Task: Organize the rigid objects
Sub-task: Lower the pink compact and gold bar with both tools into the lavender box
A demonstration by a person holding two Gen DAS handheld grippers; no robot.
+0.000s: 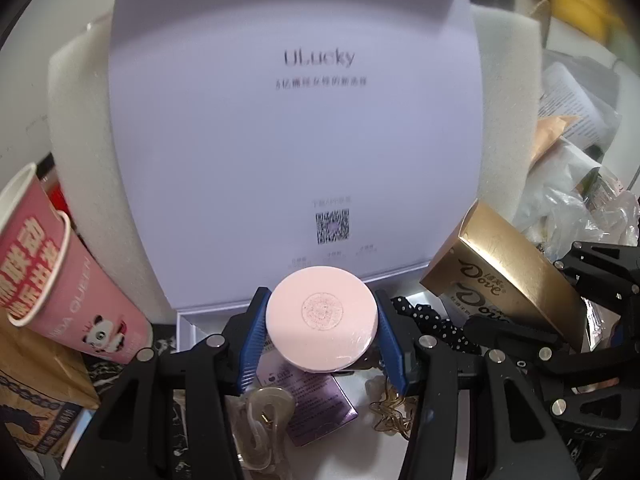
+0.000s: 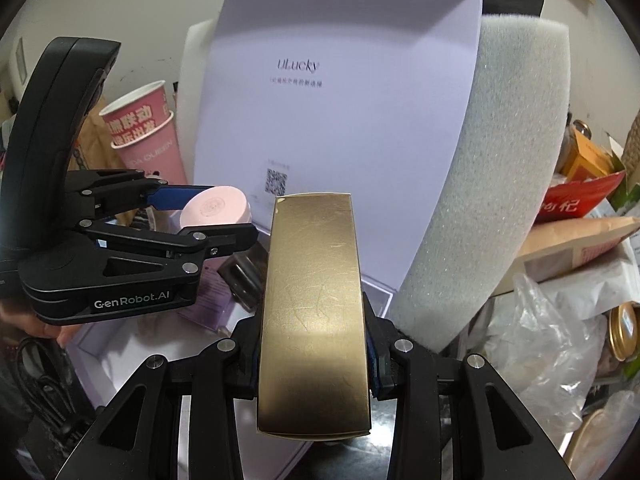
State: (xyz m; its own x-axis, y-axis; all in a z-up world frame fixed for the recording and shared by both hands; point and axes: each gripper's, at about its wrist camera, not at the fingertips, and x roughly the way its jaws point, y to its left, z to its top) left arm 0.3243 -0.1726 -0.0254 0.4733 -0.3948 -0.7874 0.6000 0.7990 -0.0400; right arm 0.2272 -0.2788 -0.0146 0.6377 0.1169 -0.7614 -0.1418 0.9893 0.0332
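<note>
Pink round case [image 1: 322, 317] sits clamped in the left gripper [image 1: 323, 336] over the white box [image 1: 186, 326]; gold Dove box [image 2: 314, 312], at its 3 o'clock, is gripped by the right gripper [image 2: 314, 364]. Each should descend level, one at a time.

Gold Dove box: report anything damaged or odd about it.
The gold Dove box, clamped in the right gripper, shows fine scratches across its broad face and a small pale chip at its far left corner. Otherwise it looks intact, with no dents visible. The left gripper holds a pink round case that looks unmarked.
</note>
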